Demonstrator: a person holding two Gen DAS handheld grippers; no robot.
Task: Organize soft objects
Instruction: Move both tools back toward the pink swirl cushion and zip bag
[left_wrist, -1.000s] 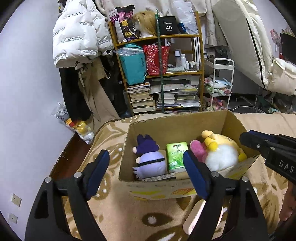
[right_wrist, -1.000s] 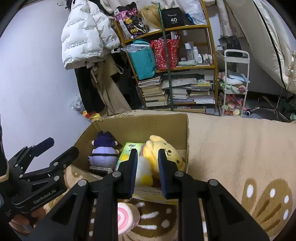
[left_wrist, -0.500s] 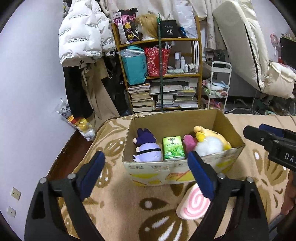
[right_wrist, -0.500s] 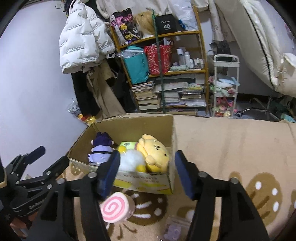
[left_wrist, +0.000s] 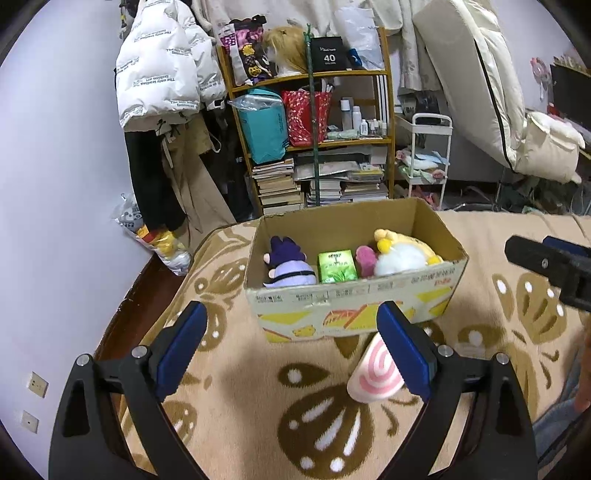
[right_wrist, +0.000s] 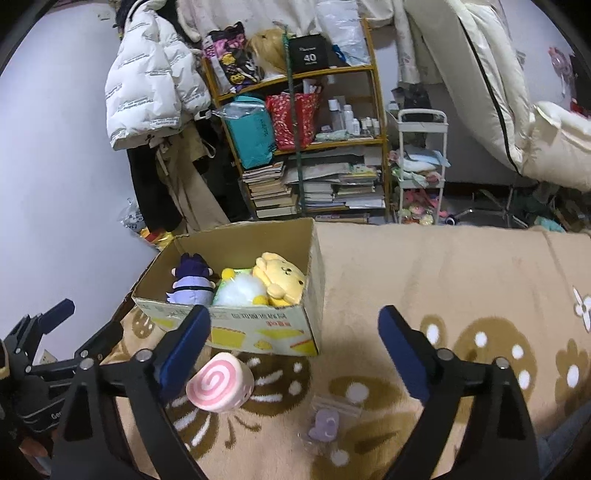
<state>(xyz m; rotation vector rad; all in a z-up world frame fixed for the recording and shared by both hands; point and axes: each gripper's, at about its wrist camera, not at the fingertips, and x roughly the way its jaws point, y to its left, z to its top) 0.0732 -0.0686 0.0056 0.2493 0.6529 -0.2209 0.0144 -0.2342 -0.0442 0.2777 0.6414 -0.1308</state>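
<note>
Swirl-roll plush (right_wrist: 220, 383) sits just in front of cardboard box (right_wrist: 258, 332), beside right gripper (right_wrist: 293, 341)'s left finger, left gripper (left_wrist: 291, 334) equally close; both spread empty.

Right gripper (right_wrist: 293, 332) went from nearly closed over the yellow plush (right_wrist: 282, 277) to wide open, and both grippers pulled back from the box (left_wrist: 354, 314) (roll toy (right_wrist: 220, 386) now visible).

Fuzzy plush toys (left_wrist: 400, 254) are seen in a matt corrugated cardboard box (left_wrist: 354, 306) on a napped woven blanket (right_wrist: 443, 266); a small glossy plastic bag (right_wrist: 327, 421) lies nearby.
</note>
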